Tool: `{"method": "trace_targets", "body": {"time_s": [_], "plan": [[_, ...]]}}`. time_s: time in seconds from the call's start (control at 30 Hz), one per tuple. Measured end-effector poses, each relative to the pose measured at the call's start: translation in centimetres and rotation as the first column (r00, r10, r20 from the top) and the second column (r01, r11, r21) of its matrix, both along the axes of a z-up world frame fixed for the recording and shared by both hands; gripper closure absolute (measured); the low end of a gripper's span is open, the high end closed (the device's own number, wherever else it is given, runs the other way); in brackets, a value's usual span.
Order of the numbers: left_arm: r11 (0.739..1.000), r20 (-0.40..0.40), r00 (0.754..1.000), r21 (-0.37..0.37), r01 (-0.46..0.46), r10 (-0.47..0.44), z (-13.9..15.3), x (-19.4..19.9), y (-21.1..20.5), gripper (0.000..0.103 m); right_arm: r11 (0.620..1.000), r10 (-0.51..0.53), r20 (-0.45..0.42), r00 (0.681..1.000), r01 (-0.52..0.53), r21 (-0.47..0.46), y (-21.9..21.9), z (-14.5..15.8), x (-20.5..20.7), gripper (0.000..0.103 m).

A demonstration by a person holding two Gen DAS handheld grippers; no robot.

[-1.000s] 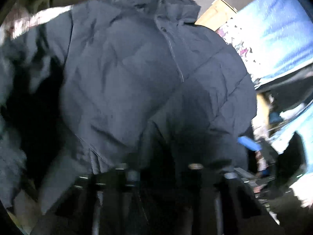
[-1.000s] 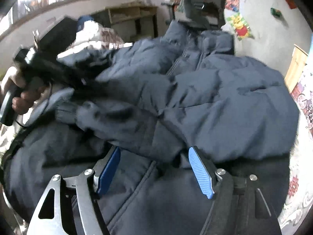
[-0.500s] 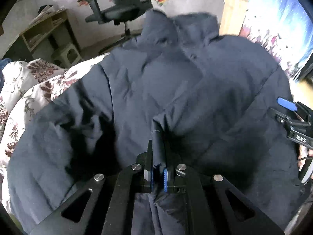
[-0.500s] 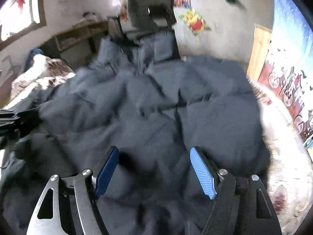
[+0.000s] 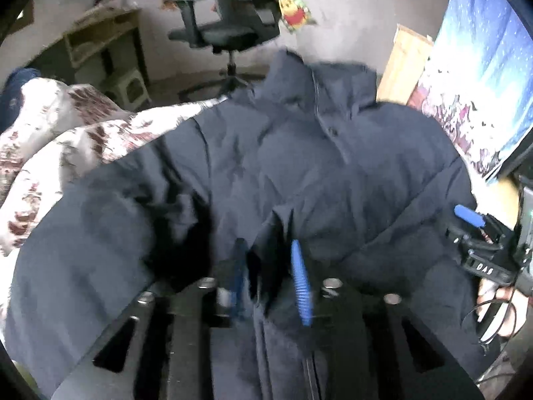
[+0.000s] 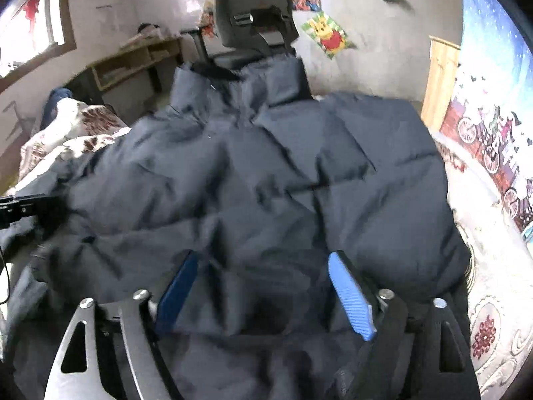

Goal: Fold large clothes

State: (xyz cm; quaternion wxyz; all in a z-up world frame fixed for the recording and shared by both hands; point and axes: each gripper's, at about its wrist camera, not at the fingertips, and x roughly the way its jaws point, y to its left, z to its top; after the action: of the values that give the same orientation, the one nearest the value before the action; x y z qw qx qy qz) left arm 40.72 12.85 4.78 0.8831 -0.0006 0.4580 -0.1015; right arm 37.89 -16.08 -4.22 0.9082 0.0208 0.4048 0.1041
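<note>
We see one floral bedspread [image 5: 50, 153] at the far left, and spread over it one dark navy puffer jacket [image 5: 333, 173], collar toward one black office chair [image 5: 233, 26]. Our left tongs [image 5: 269, 280] stand a little apart around a raised fold of the jacket (two blue pads, not pinching it). Our right tongs [image 6: 263, 296] gape wide over the quilted front, holding nothing. One cartoon bear poster [image 6: 328, 35] hangs on the wall.
</note>
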Motion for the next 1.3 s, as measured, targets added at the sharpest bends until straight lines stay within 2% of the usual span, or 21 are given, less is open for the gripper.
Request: {"method": "trace_targets", "body": {"time_s": [0.07,0.17,0.27,0.43,0.53,0.57,0.6,0.67,0.73,0.77,0.83,0.9,0.97,1.03,1.07,1.1,1.2,1.23,1.3], "plan": [[1.000,0.038,0.999,-0.016,-0.013,0.013,2.1,-1.4,0.7,0.058,1.000,0.015,0.018,1.000,-0.015,0.003,1.2,1.0,-0.5,0.017],[0.998,0.092,0.994,-0.039,-0.058,0.062,5.1,-4.4,2.4,0.043,0.999,0.033,0.046,0.998,-0.034,0.015,3.2,2.4,-1.2,0.013],[0.990,0.112,0.985,-0.075,-0.120,0.128,6.8,-7.6,4.6,0.024,0.998,0.051,0.056,0.997,-0.052,0.031,5.3,3.3,-1.8,0.011],[0.961,0.100,0.959,-0.111,-0.255,0.266,7.1,-14.0,8.8,0.024,0.993,0.112,0.046,0.993,-0.114,0.044,9.8,3.3,-2.1,0.010],[0.906,0.049,0.914,-0.164,-0.389,0.402,5.6,-17.8,11.7,0.024,0.987,0.155,0.029,0.988,-0.156,0.031,12.5,2.7,-2.3,0.010],[0.866,0.008,0.884,-0.207,-0.455,0.467,4.5,-19.4,13.0,0.024,0.986,0.162,0.025,0.987,-0.162,0.028,13.2,2.4,-2.4,0.010],[0.836,-0.020,0.863,-0.236,-0.495,0.506,3.9,-20.1,13.8,0.024,0.985,0.170,0.020,0.985,-0.170,0.024,13.9,2.1,-2.5,0.010],[0.743,-0.104,0.795,-0.301,-0.598,0.598,2.1,-21.8,15.9,0.024,0.984,0.177,0.014,0.984,-0.177,0.005,15.0,1.3,-2.6,0.010],[0.635,-0.177,0.715,-0.352,-0.688,0.676,0.4,-23.2,18.2,0.024,0.985,0.174,0.010,0.985,-0.174,-0.017,15.9,0.6,-2.5,0.010],[0.569,-0.213,0.667,-0.379,-0.730,0.714,-0.5,-23.7,19.2,0.024,0.985,0.169,0.010,0.986,-0.169,-0.025,16.3,0.4,-2.3,0.010],[0.479,-0.255,0.621,-0.446,-0.756,0.742,-1.2,-24.1,20.9,0.024,0.987,0.159,0.014,0.987,-0.159,-0.034,16.6,-0.1,-2.0,0.010],[0.405,-0.272,0.600,-0.528,-0.746,0.752,-1.7,-24.0,21.9,0.024,0.988,0.154,0.006,0.988,-0.154,-0.031,16.8,-0.8,-1.3,0.010],[0.365,-0.274,0.589,-0.570,-0.736,0.760,-1.9,-23.5,22.4,0.024,0.990,0.141,-0.026,0.990,-0.141,-0.013,16.9,-1.8,-0.5,0.010],[0.335,-0.276,0.572,-0.588,-0.736,0.773,-2.2,-23.0,23.0,0.024,0.992,0.126,-0.057,0.990,-0.126,-0.002,16.8,-3.1,0.2,0.003],[0.317,-0.287,0.554,-0.584,-0.748,0.781,-2.5,-22.7,23.3,0.024,0.993,0.122,-0.062,0.991,-0.122,-0.001,16.9,-3.5,0.3,0.001],[0.283,-0.309,0.525,-0.577,-0.767,0.793,-2.9,-22.5,23.6,0.024,0.993,0.119,-0.060,0.991,-0.119,0.005,16.9,-3.8,0.4,0.000],[0.202,-0.345,0.461,-0.578,-0.791,0.817,-3.9,-22.7,24.9,0.024,0.993,0.118,-0.041,0.992,-0.118,0.013,16.8,-4.4,0.1,0.000],[0.188,-0.347,0.452,-0.583,-0.790,0.822,-4.2,-22.9,25.3,0.025,0.993,0.119,-0.032,0.992,-0.119,0.016,16.7,-4.5,0.0,0.000],[0.174,-0.331,0.422,-0.576,-0.799,0.844,-4.3,-23.3,25.8,0.046,0.992,0.121,-0.025,0.992,-0.120,0.023,16.5,-4.7,-0.1,0.000]]}}
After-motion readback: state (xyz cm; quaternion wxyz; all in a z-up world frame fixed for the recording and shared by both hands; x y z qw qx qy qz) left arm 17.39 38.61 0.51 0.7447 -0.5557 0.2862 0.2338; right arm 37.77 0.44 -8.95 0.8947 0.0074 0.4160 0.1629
